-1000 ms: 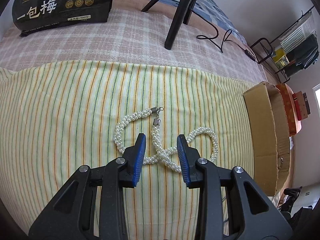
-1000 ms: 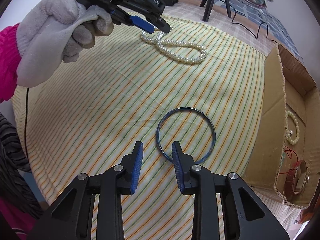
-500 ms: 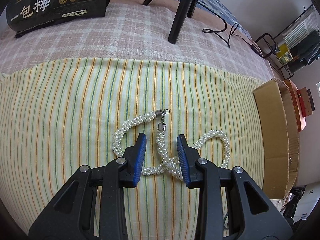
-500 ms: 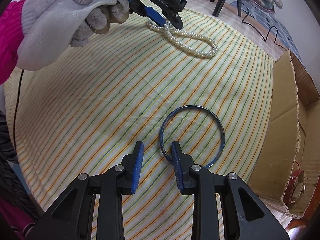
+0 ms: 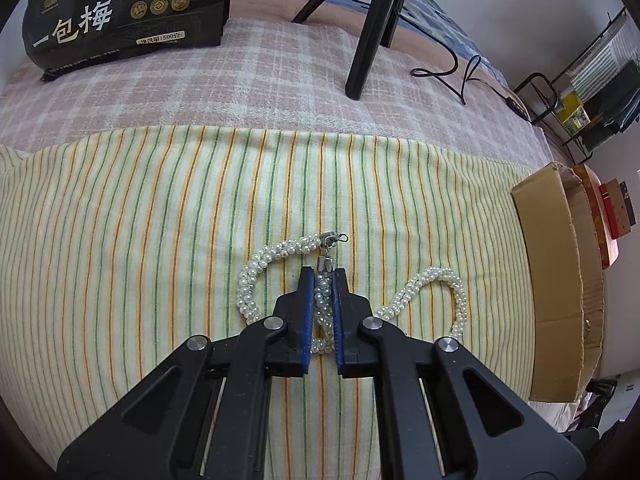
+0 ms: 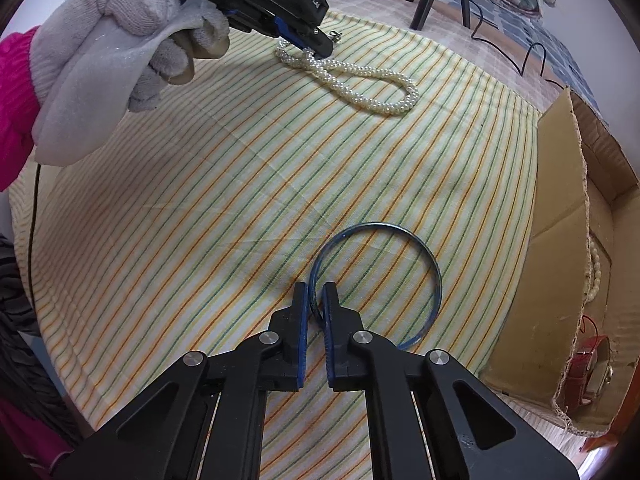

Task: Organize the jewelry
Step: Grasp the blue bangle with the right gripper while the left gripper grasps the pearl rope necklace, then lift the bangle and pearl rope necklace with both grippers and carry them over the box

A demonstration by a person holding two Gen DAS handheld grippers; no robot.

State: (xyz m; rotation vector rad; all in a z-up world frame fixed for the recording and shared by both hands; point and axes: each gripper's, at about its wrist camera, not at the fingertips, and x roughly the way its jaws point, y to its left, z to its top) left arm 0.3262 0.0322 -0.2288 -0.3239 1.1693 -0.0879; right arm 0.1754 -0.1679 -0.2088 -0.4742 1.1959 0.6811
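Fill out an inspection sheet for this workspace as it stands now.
Surface: striped cloth laid over a checked blanket.
Job's things: pearl necklace lying on the cloth; blue bangle flat on the cloth; cardboard box at the cloth's right edge, holding a bead bracelet and a red strap.
Clutter: black bag on the blanket.
Grippers: left gripper jaws shut on the necklace near its clasp; right gripper jaws shut on the bangle's rim.
Cables: black cable on the blanket.
Surroundings: tripod, wire rack.
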